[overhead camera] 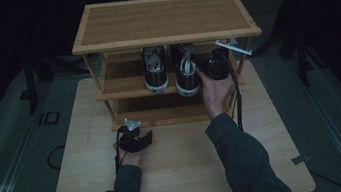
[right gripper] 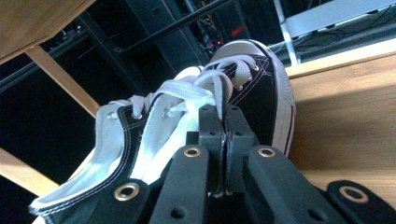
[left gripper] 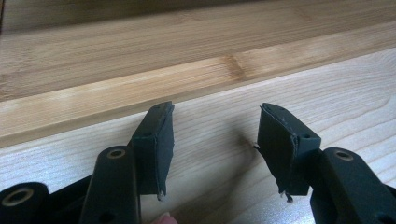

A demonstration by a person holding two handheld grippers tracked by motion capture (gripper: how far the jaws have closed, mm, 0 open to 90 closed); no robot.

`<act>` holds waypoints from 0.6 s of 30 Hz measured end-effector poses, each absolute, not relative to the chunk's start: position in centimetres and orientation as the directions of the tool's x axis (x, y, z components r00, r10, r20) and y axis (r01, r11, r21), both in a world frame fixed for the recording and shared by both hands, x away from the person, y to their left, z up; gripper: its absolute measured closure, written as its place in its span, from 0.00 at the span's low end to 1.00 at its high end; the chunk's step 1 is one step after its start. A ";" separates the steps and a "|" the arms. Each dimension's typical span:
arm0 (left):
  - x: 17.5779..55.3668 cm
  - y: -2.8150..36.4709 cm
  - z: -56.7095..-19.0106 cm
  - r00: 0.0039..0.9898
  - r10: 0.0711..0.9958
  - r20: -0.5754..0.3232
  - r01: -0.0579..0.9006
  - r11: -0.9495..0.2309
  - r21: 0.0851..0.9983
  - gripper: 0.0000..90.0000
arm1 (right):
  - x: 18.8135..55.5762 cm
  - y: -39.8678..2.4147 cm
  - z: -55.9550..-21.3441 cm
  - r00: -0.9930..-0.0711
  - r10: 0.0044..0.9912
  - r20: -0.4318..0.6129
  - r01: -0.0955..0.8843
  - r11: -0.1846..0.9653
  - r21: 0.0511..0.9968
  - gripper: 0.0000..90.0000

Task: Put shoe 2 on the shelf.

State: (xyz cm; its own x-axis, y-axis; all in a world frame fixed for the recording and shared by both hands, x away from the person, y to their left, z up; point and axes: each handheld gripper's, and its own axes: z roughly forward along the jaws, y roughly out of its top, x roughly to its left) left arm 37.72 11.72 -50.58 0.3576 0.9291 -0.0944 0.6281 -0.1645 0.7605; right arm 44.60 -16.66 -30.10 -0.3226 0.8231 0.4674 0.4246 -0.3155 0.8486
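While left claw (left gripper: pixel 212 144) gapes empty, right claw (right gripper: pixel 225 135) clamped on sneaker (right gripper: pixel 254 93) side.

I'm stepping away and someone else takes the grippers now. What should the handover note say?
Right gripper: jaws shut, pinching the side wall of the right-hand black sneaker by its laces, on the middle shelf of the wooden rack.
Left gripper: open, holding nothing, low over the table in front of the rack's bottom shelf.
Left-hand sneaker: stands beside the gripped one on the same shelf, toe outward, untouched.
Done: one sneaker gripped.
Left: whether it is going in or coming out can't be told; finish that move, then see to the other shoe.
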 end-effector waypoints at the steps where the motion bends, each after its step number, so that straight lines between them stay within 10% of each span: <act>1: 37.7 11.7 -50.6 0.358 0.929 -0.095 0.628 -0.164 0.760 0.52 | 44.7 -16.6 -30.1 -0.318 0.826 0.466 0.423 -0.316 0.849 0.98; 18: 37.7 11.7 -50.6 0.356 0.929 -0.100 0.627 -0.159 0.762 0.52 | 46.0 -15.5 -30.4 -0.268 0.852 0.450 0.418 -0.318 0.851 0.98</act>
State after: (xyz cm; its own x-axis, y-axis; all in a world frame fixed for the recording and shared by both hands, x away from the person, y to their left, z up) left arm 37.75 11.72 -50.57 0.3564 0.9290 -0.0996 0.6274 -0.1590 0.7623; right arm 46.02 -15.52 -30.36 -0.2681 0.8519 0.4499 0.4176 -0.3180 0.8511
